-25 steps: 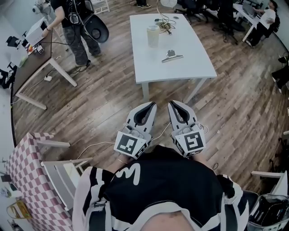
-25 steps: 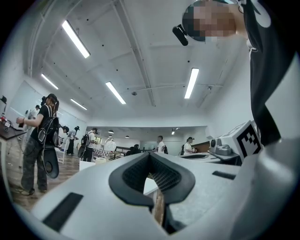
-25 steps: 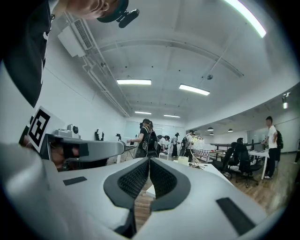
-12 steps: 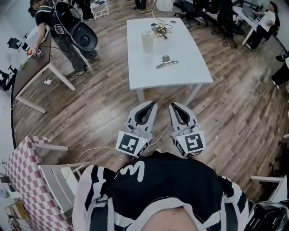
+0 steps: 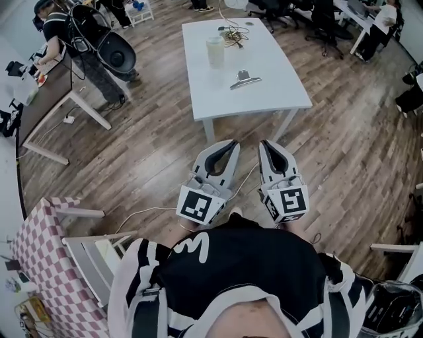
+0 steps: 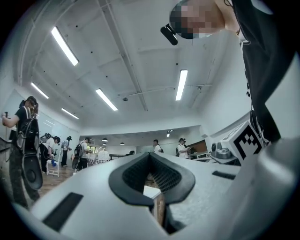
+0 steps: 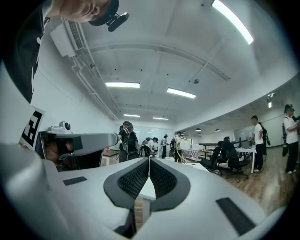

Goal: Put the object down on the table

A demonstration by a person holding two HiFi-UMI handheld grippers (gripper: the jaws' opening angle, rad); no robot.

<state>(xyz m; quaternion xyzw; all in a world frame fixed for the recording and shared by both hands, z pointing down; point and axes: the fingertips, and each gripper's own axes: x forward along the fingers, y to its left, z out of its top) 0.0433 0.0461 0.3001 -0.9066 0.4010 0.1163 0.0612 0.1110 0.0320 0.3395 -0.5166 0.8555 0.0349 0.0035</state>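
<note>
A white table (image 5: pixel 271 92) stands ahead of me on the wooden floor. On it lie a silver clip-like object (image 5: pixel 243 79), a translucent cup (image 5: pixel 215 50) and a tangle of cables (image 5: pixel 232 32). My left gripper (image 5: pixel 232 144) and right gripper (image 5: pixel 266 143) are held side by side in front of my chest, short of the table's near edge, pointing at it. In the left gripper view the left gripper (image 6: pixel 150 155) has its tips together with nothing between them. The right gripper (image 7: pixel 149 160) is likewise shut and empty in its own view.
A person with a backpack (image 5: pixel 66 26) stands at a dark desk (image 5: pixel 46 99) at the back left. A checkered-cloth table (image 5: pixel 36 244) and a white chair (image 5: pixel 92 257) are at my lower left. A cable (image 5: pixel 149 211) lies on the floor. Office chairs (image 5: pixel 317 20) stand at the back right.
Both grippers have edged forward towards the white table, still shut and empty. The person at the back left has shifted further left.
</note>
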